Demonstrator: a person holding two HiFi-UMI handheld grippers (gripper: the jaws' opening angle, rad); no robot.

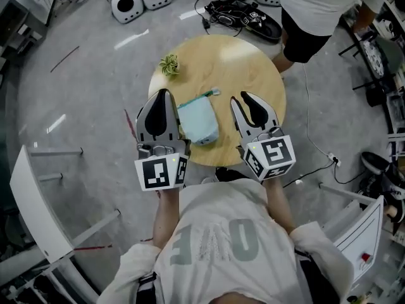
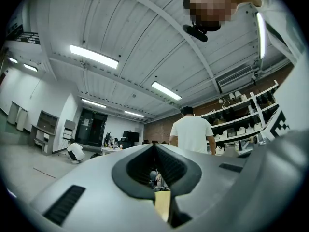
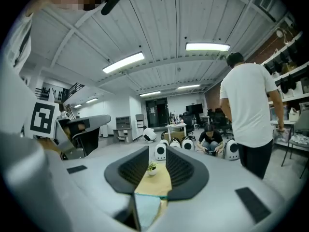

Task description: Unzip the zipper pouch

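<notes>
- On the round table [image 1: 266,62], between both grippers: zipper pouch [image 1: 197,120].
- Left gripper [image 1: 163,95]: jaws together, empty. Right gripper [image 1: 243,98]: jaws partly apart, empty.
- Risk: tugging the zipper pull [image 1: 214,92] may drag the unpinned pouch.

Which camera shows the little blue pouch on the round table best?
The head view: the whole pouch lies on the wooden table between the left gripper and the right gripper, zipper edge visible. The right gripper view catches only a corner of it, low between its open jaws. The left gripper view shows none.
</notes>
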